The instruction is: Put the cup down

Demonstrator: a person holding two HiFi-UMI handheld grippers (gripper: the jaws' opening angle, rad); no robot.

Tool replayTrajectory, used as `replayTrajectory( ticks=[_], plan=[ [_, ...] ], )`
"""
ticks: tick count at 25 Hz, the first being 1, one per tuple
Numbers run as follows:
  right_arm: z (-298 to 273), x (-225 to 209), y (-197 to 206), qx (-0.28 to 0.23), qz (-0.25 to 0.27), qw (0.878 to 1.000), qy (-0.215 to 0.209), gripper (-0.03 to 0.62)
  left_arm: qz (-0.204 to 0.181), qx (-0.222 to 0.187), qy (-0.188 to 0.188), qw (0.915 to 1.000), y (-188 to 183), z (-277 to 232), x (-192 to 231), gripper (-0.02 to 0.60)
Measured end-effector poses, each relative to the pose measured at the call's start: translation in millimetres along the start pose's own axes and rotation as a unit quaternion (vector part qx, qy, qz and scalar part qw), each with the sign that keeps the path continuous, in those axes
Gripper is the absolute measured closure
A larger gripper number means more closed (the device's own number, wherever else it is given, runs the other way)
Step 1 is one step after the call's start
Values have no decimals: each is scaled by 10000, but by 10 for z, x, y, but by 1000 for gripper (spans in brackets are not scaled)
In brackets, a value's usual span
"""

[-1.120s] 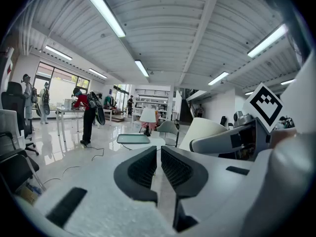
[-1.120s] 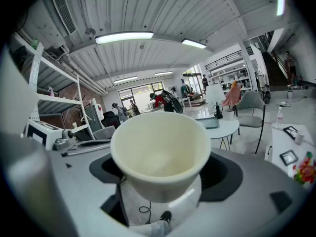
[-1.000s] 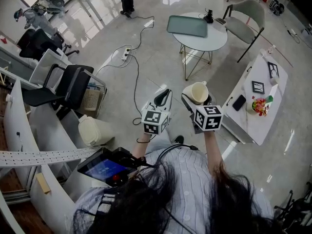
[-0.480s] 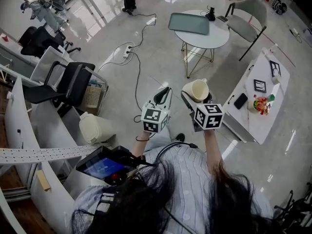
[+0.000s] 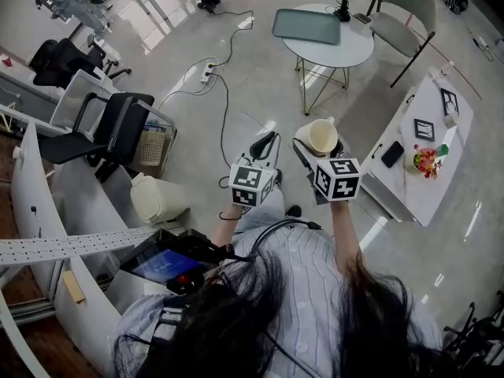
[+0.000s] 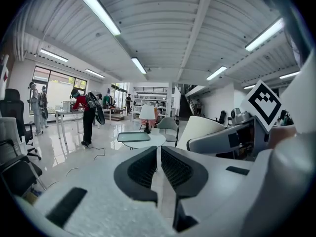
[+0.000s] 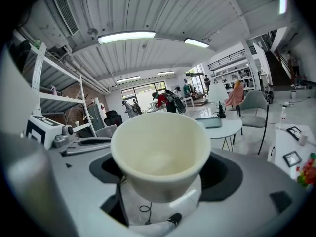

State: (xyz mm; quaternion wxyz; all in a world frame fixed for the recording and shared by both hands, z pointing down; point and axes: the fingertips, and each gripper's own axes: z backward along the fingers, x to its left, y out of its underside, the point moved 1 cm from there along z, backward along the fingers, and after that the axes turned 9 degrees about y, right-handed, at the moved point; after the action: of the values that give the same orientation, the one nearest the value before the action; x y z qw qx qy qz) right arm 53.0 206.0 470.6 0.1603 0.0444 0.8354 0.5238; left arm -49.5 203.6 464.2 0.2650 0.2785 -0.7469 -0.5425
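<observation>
A cream cup (image 5: 320,136) (image 7: 160,152) is held up in the air, its open mouth facing the right gripper view's camera. My right gripper (image 5: 316,154) (image 7: 163,174) is shut on the cup, one jaw at each side of its wall. My left gripper (image 5: 265,150) (image 6: 159,168) hovers beside it to the left, shut with nothing between its ribbed pads (image 6: 145,169). In the left gripper view the cup (image 6: 203,130) shows at the right. Both grippers are held well above the floor, in front of the person's chest.
A round white table (image 5: 339,46) with a green tray (image 5: 305,26) stands ahead. A long white table (image 5: 429,152) with a phone and small items is at the right. A chair (image 5: 402,22), black office chairs (image 5: 110,132), floor cables (image 5: 224,109) and a white bin (image 5: 153,199) surround.
The head view has shifted slightly; both grippers and the cup keep the same pose, drifting a little toward the round table.
</observation>
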Motion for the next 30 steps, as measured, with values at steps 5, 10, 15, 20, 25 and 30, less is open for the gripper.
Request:
replayTrajectory(
  ticks=[5,10,15,20,25,30],
  plan=[
    [-86,-47,-32,40,-20,10000,-29,181,0,59,15,10000,-21,-104,32,545],
    [-189,-132,-92,73,-21,10000,19,181,19,81,68,9999,-51,-250,92,545],
    [-356,-255,-180,94,-21,9999,93,181,62,72,127,9999,-86,-440,213,545],
    [-635,-370,-270,152,-20,9997,184,181,123,133,181,9997,-81,-663,437,545],
    [-1037,-454,-400,197,-129,9995,227,181,169,210,187,9995,-130,-924,831,545],
    [-1487,-500,-562,282,-144,9992,238,181,127,288,186,9993,-216,-1181,1260,545]
  ],
)
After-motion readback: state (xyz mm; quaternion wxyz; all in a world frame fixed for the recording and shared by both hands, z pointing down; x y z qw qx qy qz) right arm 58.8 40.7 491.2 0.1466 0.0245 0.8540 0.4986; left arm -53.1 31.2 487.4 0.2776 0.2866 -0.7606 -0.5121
